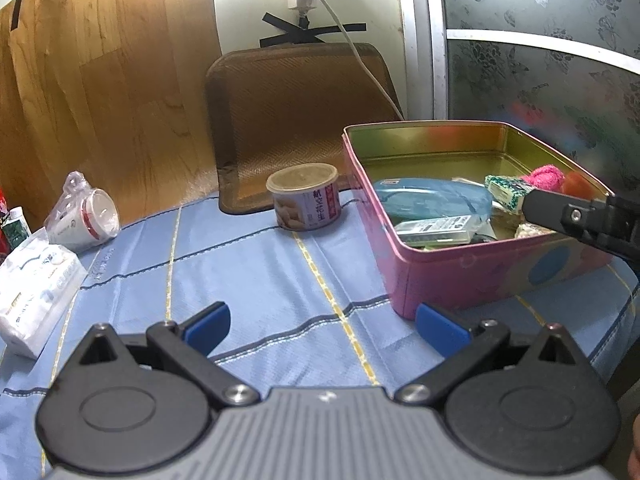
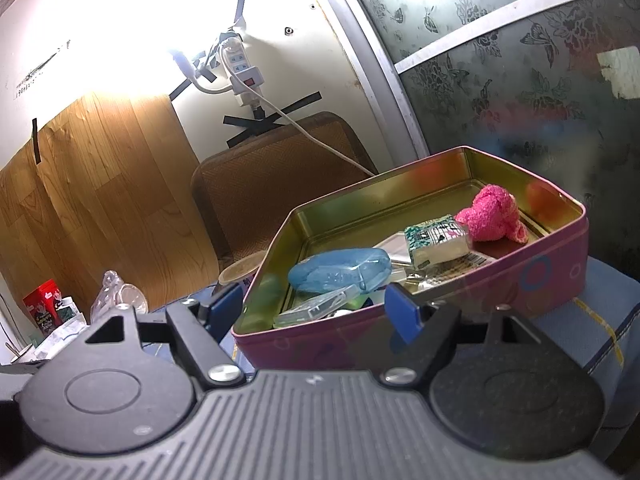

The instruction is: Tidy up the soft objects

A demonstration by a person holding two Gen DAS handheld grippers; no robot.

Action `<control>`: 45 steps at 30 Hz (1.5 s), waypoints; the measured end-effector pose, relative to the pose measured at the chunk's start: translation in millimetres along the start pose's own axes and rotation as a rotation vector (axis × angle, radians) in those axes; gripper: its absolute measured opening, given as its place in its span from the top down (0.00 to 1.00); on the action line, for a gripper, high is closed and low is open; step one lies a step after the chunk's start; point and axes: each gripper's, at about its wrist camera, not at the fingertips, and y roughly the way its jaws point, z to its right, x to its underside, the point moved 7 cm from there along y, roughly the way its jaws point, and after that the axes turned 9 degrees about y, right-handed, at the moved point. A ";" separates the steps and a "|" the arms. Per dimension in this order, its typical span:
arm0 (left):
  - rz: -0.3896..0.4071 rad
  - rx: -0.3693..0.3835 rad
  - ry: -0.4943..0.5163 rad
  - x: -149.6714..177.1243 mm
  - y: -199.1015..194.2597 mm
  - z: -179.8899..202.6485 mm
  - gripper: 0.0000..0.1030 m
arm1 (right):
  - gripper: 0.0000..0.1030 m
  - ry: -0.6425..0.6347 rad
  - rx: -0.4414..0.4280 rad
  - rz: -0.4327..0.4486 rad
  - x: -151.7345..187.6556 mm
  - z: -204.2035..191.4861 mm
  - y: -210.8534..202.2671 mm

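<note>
A pink tin box (image 1: 460, 276) (image 2: 500, 292) stands on the blue tablecloth at the right. In it lie a fluffy pink sock (image 2: 494, 218) (image 1: 546, 178), a small patterned tissue pack (image 2: 436, 240) (image 1: 508, 192), a blue plastic case (image 2: 340, 270) (image 1: 436, 198) and a clear plastic box (image 1: 436, 230). My left gripper (image 1: 322, 330) is open and empty, low over the cloth, left of the tin's near corner. My right gripper (image 2: 312, 312) is open and empty at the tin's near wall; its arm (image 1: 588, 224) shows over the tin's right side in the left wrist view.
A round can (image 1: 306, 202) stands left of the tin. A bagged white cup (image 1: 86, 220) and a tissue pack (image 1: 34, 292) lie at the far left. A brown cushion (image 1: 296, 120) leans on the wall behind, under a power strip (image 2: 244, 70) and cable.
</note>
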 end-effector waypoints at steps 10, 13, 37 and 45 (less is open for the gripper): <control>-0.024 0.011 -0.002 4.2 3.7 0.7 0.00 | 0.21 0.005 0.000 -0.016 4.3 0.0 3.0; -0.029 0.014 -0.005 5.3 4.6 0.6 0.00 | 0.20 0.007 0.001 -0.021 5.1 0.8 3.9; -0.055 0.012 0.014 9.1 8.0 3.6 0.00 | 0.19 0.012 0.001 -0.027 6.4 2.0 4.3; -0.059 0.017 0.013 10.2 8.8 4.3 0.00 | 0.19 0.014 0.003 -0.028 7.7 2.9 4.7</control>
